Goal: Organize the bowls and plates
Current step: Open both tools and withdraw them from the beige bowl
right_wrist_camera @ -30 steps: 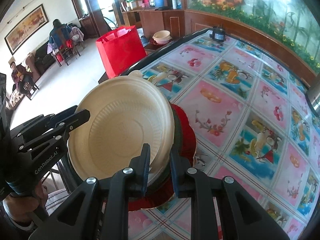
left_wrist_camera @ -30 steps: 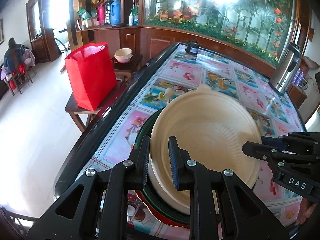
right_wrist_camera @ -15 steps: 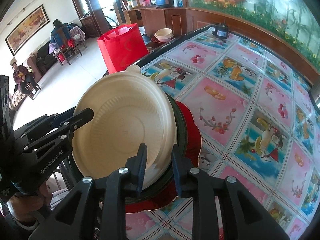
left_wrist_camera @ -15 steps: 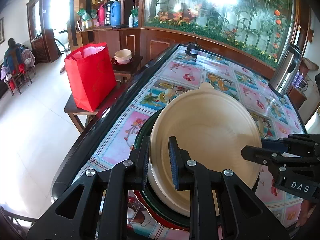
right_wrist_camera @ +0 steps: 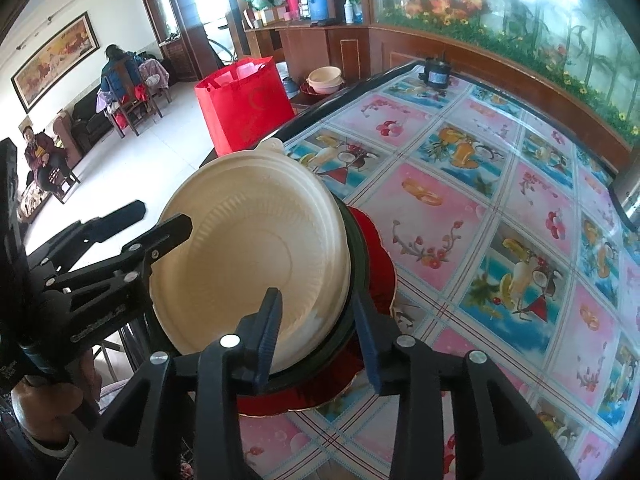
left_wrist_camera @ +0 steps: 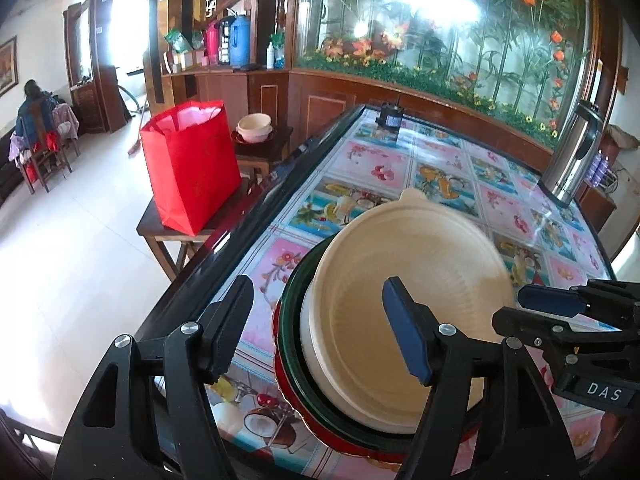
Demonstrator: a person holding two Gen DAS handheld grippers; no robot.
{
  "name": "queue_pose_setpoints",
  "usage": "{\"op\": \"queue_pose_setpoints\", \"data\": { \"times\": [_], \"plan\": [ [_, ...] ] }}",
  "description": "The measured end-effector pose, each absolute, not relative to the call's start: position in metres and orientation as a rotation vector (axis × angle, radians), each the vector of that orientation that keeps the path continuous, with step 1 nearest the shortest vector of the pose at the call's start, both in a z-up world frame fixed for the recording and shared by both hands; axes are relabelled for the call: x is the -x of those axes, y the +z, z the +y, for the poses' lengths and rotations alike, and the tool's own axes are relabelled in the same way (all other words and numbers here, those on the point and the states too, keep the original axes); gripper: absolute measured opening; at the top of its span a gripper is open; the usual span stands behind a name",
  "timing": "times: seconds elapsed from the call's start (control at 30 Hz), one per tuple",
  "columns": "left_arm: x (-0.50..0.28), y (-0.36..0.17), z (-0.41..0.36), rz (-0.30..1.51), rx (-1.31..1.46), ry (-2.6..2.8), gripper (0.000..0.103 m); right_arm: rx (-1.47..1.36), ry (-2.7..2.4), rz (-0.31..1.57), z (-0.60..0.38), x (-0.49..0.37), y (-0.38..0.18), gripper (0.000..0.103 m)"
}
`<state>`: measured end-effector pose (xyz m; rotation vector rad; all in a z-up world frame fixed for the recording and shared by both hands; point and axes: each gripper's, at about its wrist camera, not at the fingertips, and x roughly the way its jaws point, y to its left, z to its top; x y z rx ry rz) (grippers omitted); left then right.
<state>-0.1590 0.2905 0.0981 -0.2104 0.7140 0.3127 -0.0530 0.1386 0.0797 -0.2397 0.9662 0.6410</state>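
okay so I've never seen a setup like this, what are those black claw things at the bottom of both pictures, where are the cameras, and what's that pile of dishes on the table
The black claws are two-finger grippers, hand-held tools; no robot arm is involved. A person holds one in each hand, and each carries a wide-angle camera looking forward along its fingers, so the room looks curved.

One picture comes from the left gripper, the other from the right gripper. Each view also shows the other gripper at its side.

On the table, which is covered in a fruit-print cloth, sits a stack: a cream plate on top, a dark green plate under it, and a red plate at the bottom.

Both grippers are open around the stack's edge, so nothing is held right now. A red bag stands on a side table beyond the edge.
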Motion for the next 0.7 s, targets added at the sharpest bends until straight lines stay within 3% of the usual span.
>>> {"op": "queue_pose_setpoints", "data": {
  "times": [0.07,0.13,0.4,0.7],
  "plan": [
    [0.163,0.102,0.288,0.697,0.207,0.309,0.068,0.220,0.637,0.947,0.135,0.057,0.083,0.047],
    [0.166,0.104,0.283,0.687,0.203,0.299,0.068,0.192,0.617,0.908,0.129,0.061,0.086,0.060],
    [0.175,0.101,0.262,0.662,0.194,0.262,0.068,0.159,0.543,0.832,0.116,0.083,0.078,0.069],
    [0.181,0.092,0.237,0.659,0.142,0.271,0.068,0.128,0.509,0.844,0.097,0.095,0.066,0.072]
  ]
}}
